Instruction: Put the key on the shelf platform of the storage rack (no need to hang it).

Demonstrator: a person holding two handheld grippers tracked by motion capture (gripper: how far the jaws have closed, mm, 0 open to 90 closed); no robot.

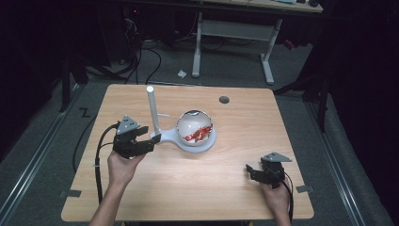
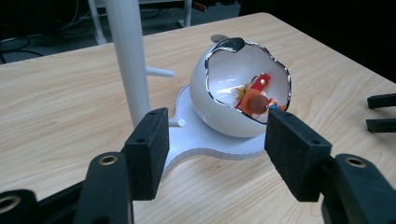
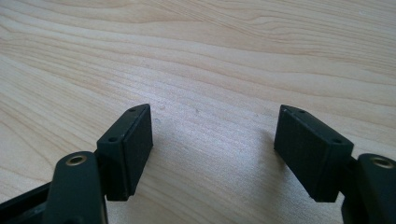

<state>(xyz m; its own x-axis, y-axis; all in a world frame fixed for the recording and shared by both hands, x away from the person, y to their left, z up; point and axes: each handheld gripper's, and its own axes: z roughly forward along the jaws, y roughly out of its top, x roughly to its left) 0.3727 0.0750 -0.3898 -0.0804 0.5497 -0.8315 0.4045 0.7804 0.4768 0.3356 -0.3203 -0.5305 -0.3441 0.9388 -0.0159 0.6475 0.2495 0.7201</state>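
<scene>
The work in hand is judged to be at an early stage: nothing has been gripped yet, and the white stand (image 1: 188,140) with its upright post (image 1: 153,110) is seen resting flat on the wooden table (image 1: 226,188), a little left of the table's middle. On the round end of the stand's base sits a white egg-shaped bowl (image 2: 233,88) with a jagged silver rim, and small red and orange items (image 2: 256,95) are seen inside it. The left gripper (image 2: 215,144) is held just in front of the narrow end of the base, its 2 jaws spread wide, with the base edge and the bowl framed between the pads; whether a pad touches the base cannot be told. Nothing is held by it. A closing on the base, or a reach onward to the bowl, is judged to be what is left. The right gripper (image 3: 212,149) is kept well apart near the table's right front corner, its 2 jaws likewise spread wide above bare wood, with nothing held.
</scene>
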